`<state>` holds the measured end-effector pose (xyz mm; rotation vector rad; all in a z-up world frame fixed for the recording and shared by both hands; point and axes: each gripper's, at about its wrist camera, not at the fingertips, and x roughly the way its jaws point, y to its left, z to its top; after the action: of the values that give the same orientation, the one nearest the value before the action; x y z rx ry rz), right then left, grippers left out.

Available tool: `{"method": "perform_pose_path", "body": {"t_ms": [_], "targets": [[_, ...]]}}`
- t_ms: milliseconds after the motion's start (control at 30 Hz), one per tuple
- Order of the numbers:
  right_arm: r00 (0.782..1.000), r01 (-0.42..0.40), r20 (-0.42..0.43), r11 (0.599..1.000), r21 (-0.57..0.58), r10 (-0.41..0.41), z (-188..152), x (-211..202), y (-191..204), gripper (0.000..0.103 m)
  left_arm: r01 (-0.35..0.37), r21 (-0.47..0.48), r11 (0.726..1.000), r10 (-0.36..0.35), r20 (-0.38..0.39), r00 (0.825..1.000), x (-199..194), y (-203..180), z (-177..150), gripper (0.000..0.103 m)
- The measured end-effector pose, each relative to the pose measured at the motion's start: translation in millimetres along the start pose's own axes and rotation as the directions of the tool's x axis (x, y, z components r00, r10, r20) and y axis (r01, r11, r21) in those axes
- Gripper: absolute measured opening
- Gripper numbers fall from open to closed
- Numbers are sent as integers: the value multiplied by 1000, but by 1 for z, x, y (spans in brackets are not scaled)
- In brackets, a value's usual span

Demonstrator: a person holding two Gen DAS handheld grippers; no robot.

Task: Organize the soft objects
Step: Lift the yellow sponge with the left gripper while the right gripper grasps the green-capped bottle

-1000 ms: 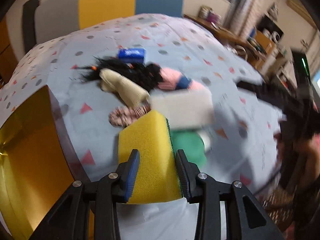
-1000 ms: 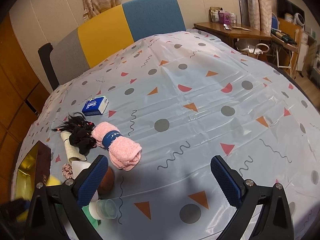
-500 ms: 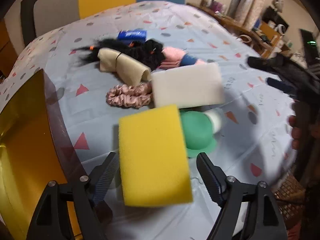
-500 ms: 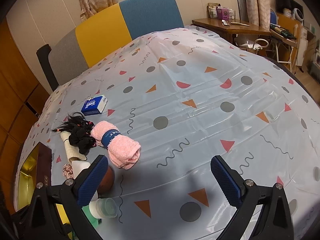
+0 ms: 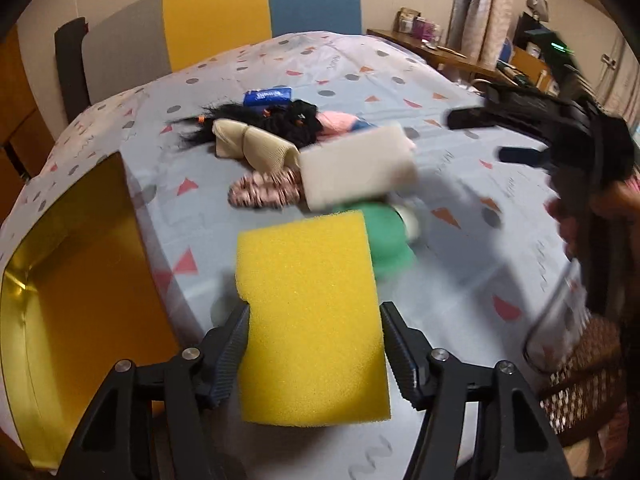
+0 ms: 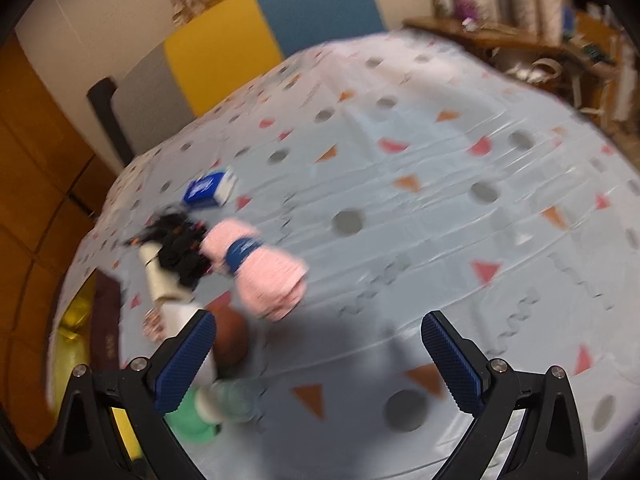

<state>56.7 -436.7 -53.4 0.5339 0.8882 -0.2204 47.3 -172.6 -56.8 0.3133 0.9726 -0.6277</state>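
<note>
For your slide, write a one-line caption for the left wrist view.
Left gripper jaws closing around a yellow sponge beside a gold box.

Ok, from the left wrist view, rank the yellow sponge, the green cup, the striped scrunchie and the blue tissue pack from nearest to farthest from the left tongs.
1. Yellow sponge: between the left tongs.
2. Green cup: just beyond, right of the sponge.
3. Striped scrunchie: farther up, centre-left.
4. Blue tissue pack: farthest, behind the black hair pile.
</note>
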Motion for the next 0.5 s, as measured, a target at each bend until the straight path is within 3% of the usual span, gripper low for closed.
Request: {"method": "perform_pose_path", "body": {"t_ms": [167, 367, 500], "targets": [[980, -147, -149, 986, -75, 135, -18, 16, 26, 103, -8, -3, 1000, 8, -27, 1000, -4, 2, -42, 65], [962, -207, -229, 941, -267, 146, -38, 34, 76, 103, -27, -41, 999, 27, 1, 1000, -7, 16, -64, 65], [956, -219, -260, 916, -335, 133, -45, 44, 92, 103, -43, -25, 999, 44, 17, 999, -7, 14, -68, 65]]}}
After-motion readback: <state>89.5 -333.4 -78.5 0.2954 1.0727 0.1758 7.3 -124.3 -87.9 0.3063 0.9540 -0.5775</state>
